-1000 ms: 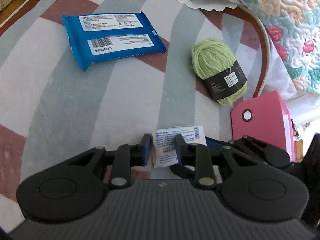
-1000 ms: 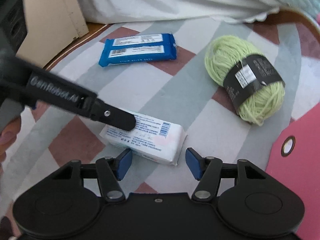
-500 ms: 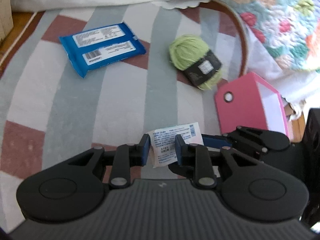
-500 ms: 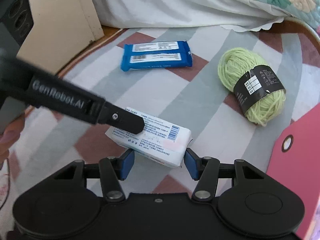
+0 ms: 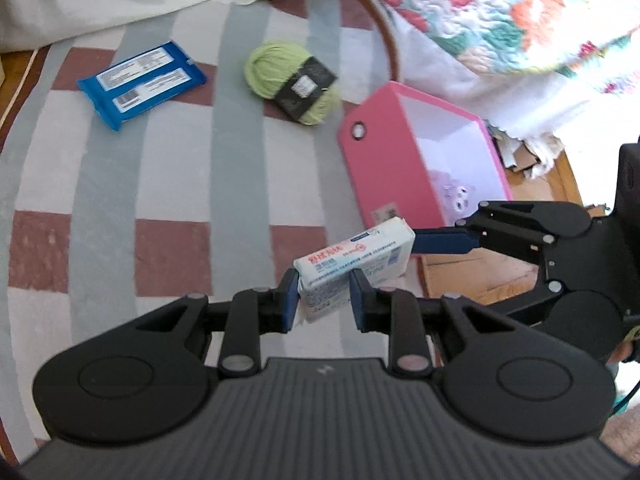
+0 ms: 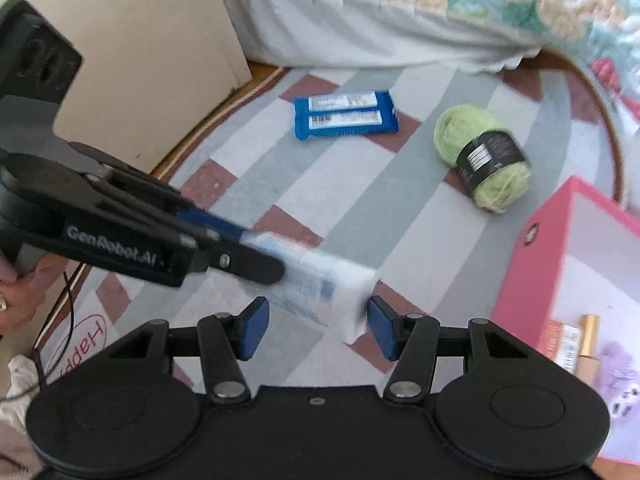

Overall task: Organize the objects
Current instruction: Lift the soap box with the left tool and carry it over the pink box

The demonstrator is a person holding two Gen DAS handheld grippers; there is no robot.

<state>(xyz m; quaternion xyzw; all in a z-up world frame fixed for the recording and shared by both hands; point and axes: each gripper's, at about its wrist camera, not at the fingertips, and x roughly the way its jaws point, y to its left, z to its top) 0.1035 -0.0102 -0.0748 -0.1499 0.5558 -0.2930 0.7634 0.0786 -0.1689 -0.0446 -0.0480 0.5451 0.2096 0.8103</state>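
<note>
The left tool (image 5: 324, 298) is clamped on one end of the white rectangular tissue pack (image 5: 356, 264), and the right tool (image 6: 316, 326) pinches the other end, so the pack hangs between them above the striped rug (image 5: 120, 200). Its long axis points toward the open pink cardboard box (image 5: 384, 168) just beyond. The right tool is nearer the box.

A white tissue pack (image 5: 354, 266) hangs tilted above the rug. At ten o'clock lies a flat blue wipes pack (image 5: 142, 82); at twelve, green yarn (image 5: 294, 80); at two, an open pink box (image 5: 404, 160).
</note>
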